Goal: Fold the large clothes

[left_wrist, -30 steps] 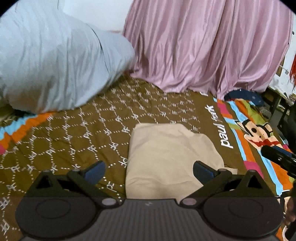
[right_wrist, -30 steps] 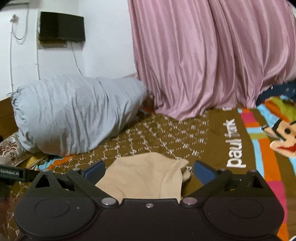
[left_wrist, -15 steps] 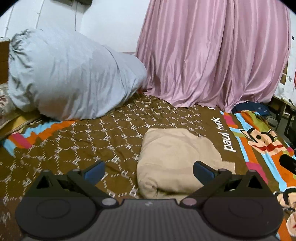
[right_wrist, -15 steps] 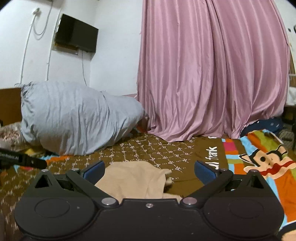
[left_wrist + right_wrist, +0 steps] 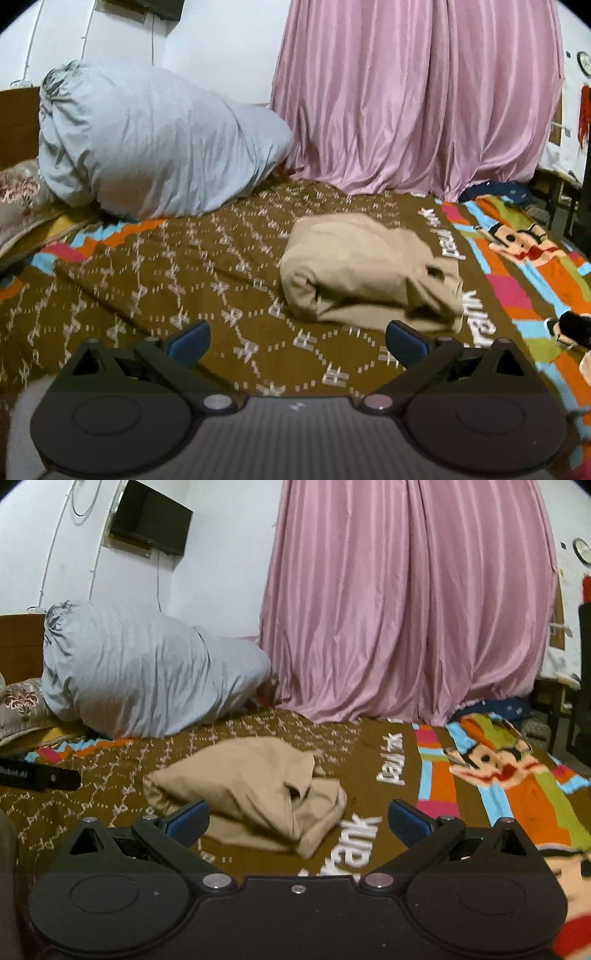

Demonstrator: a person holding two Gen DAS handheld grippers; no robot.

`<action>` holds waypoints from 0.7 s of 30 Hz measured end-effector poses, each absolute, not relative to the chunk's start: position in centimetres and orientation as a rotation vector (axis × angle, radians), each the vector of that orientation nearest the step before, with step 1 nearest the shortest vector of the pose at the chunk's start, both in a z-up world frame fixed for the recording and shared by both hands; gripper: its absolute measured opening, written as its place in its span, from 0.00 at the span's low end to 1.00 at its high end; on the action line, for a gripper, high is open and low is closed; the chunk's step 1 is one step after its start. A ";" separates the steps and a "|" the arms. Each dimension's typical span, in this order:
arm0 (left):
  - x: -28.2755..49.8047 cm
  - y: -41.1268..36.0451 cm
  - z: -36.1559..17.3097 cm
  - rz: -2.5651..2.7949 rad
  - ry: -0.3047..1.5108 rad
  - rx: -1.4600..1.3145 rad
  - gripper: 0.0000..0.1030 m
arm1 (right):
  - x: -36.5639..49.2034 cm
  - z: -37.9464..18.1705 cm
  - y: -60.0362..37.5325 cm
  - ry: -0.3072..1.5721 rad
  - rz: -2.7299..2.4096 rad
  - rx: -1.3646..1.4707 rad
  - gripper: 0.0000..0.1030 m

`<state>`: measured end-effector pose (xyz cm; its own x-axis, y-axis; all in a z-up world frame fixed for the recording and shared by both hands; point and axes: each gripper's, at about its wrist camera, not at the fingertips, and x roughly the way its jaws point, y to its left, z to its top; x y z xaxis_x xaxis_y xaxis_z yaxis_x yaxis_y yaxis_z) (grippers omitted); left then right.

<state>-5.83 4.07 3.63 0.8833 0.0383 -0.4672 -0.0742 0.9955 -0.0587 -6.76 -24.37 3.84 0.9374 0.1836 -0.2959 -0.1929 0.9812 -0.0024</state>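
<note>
Beige garment (image 5: 365, 266) lies folded, seemingly loosely, on the bedspread (image 5: 166, 280).

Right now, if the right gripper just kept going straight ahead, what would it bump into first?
Most likely the folded beige garment on the bedspread; the open right gripper points just past its near edge, though depth is hard to judge.

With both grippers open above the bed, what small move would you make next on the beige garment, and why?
Probably nothing beyond a light tidy: the beige garment already lies as a folded bundle on the brown bedspread, and the left gripper and right gripper are both open and clear of it. If anything, I would nudge in the loose corner flap with the right gripper.
</note>
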 end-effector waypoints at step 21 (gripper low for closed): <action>-3.9 4.4 0.3 0.065 0.638 -0.085 0.99 | -5.8 0.1 -25.2 0.412 0.168 0.027 0.99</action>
